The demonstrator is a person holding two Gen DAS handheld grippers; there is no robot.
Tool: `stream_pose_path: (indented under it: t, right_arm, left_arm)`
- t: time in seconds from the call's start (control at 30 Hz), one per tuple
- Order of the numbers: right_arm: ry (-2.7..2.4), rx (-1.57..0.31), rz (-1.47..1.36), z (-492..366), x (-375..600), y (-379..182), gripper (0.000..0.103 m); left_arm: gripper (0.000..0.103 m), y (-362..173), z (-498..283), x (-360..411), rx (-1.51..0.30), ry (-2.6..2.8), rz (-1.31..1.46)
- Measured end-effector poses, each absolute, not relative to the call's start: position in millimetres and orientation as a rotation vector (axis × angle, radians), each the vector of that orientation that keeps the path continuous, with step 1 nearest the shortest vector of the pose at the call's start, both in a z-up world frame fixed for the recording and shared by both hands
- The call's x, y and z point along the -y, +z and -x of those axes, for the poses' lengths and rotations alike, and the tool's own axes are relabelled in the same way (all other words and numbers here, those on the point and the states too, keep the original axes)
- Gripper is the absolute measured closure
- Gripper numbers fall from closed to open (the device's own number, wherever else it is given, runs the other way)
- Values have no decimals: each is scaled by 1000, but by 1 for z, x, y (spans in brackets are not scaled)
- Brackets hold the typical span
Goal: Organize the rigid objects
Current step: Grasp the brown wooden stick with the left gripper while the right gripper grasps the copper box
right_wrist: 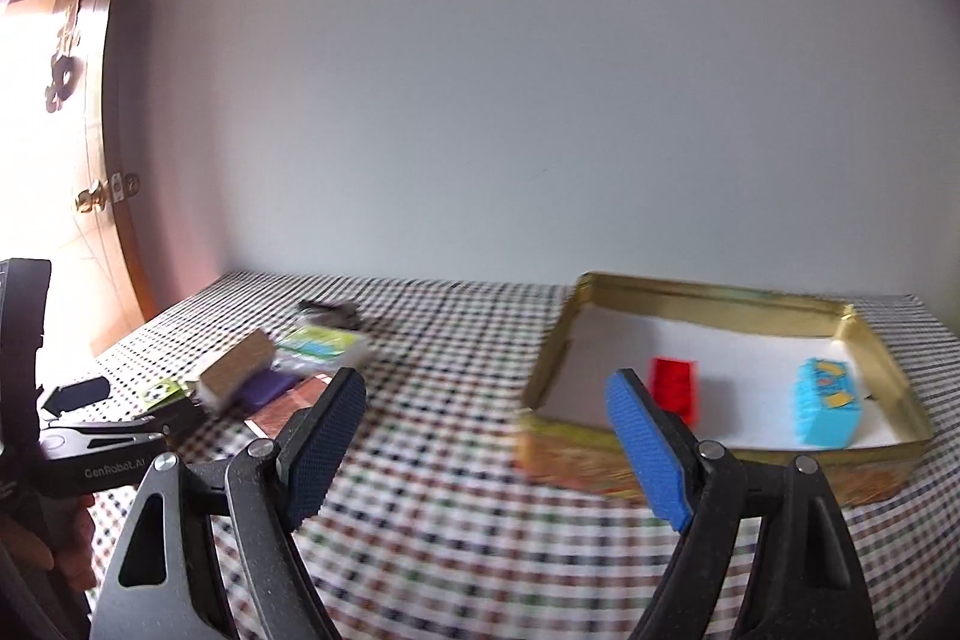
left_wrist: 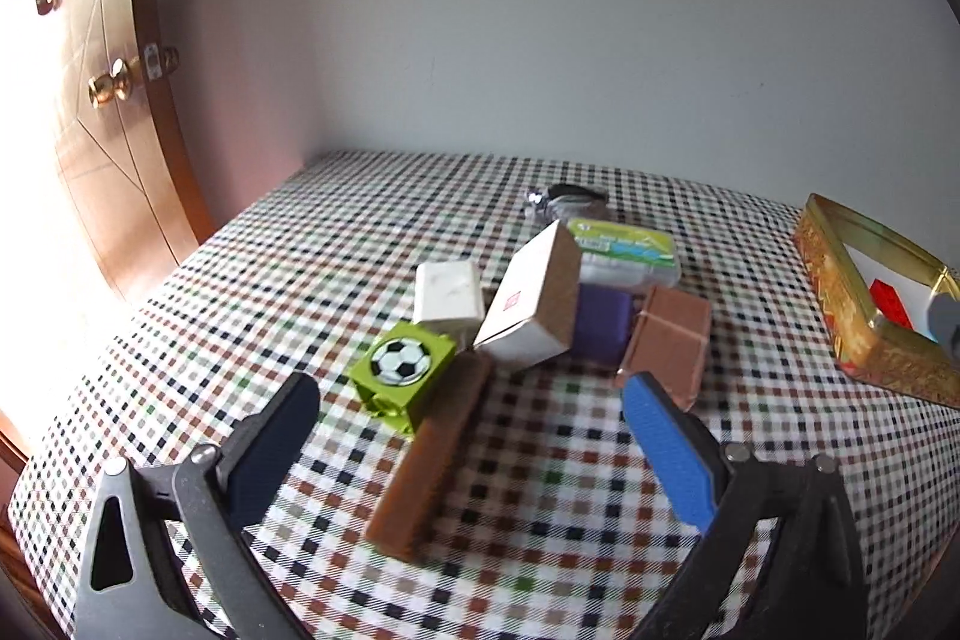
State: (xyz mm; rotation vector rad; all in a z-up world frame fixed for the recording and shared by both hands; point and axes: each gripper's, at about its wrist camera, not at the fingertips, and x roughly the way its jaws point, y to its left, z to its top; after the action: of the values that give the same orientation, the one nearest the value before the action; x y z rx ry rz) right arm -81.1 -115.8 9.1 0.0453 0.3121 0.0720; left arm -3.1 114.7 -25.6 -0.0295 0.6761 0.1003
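A pile of small rigid objects lies on the checked tablecloth: a green block with a football (left_wrist: pixel 401 365), a long brown bar (left_wrist: pixel 432 454), a white block (left_wrist: pixel 449 299), a tilted cardboard box (left_wrist: pixel 534 304), a purple block (left_wrist: pixel 603 325), a brown block (left_wrist: pixel 666 346) and a green-labelled case (left_wrist: pixel 627 250). My left gripper (left_wrist: pixel 471 403) is open, just above and before the pile. A gold tin (right_wrist: pixel 864 466) holds a red brick (right_wrist: pixel 675 388) and a light blue block (right_wrist: pixel 828 409). My right gripper (right_wrist: pixel 486 397) is open and empty, left of the tin's near corner.
A dark shiny object (left_wrist: pixel 567 199) lies behind the pile. The table stands against a white wall, with a wooden door (left_wrist: pixel 114 112) at the left. The tin (left_wrist: pixel 840 292) sits at the table's right side. The left gripper's body (right_wrist: pixel 102 460) shows at the right view's left edge.
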Motion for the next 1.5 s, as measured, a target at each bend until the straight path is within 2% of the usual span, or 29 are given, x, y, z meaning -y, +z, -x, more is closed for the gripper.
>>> stream_pose_path:
  t: [0.23,0.37,0.43,0.47,0.53,0.63,0.67,0.7,0.77,0.87,1.33,1.4,1.5]
  right_arm:
    - [147,-430,-52,56,69,1,19]
    - [180,-504,-68,40,49,-5,19]
    - [183,-540,-57,32,40,-8,19]
    - [185,-560,-51,29,36,-10,19]
    - [191,-589,-48,24,31,-13,19]
    - [200,-640,-61,15,28,-18,19]
    - [202,-652,-68,13,26,-20,19]
    - [204,-663,-77,10,25,-22,19]
    - [214,-688,-86,4,23,-24,19]
    - [234,-721,-83,-3,15,-28,19]
    - [171,-820,57,-41,-26,-39,19]
    - [177,-816,86,-40,-25,-39,33]
    - [222,-800,119,-36,-17,-38,46]
  left_arm:
    - [2,-35,3,-142,-767,56,53]
    - [9,-44,-4,-146,-838,25,61]
    - [19,-49,-7,-149,-871,17,82]
    - [28,-52,-9,-151,-893,12,95]
    - [29,-51,-7,-150,-891,7,96]
    - [38,-51,-5,-147,-894,12,69]
    - [46,-50,-4,-146,-891,12,63]
    - [60,-50,-6,-145,-888,10,61]
    - [78,-49,-6,-144,-882,-7,62]
    - [87,-49,-8,-144,-879,-31,76]
    - [89,-34,22,-176,-756,-33,257]
    - [89,-34,23,-178,-756,-20,258]
    - [89,-37,22,-177,-772,-5,248]
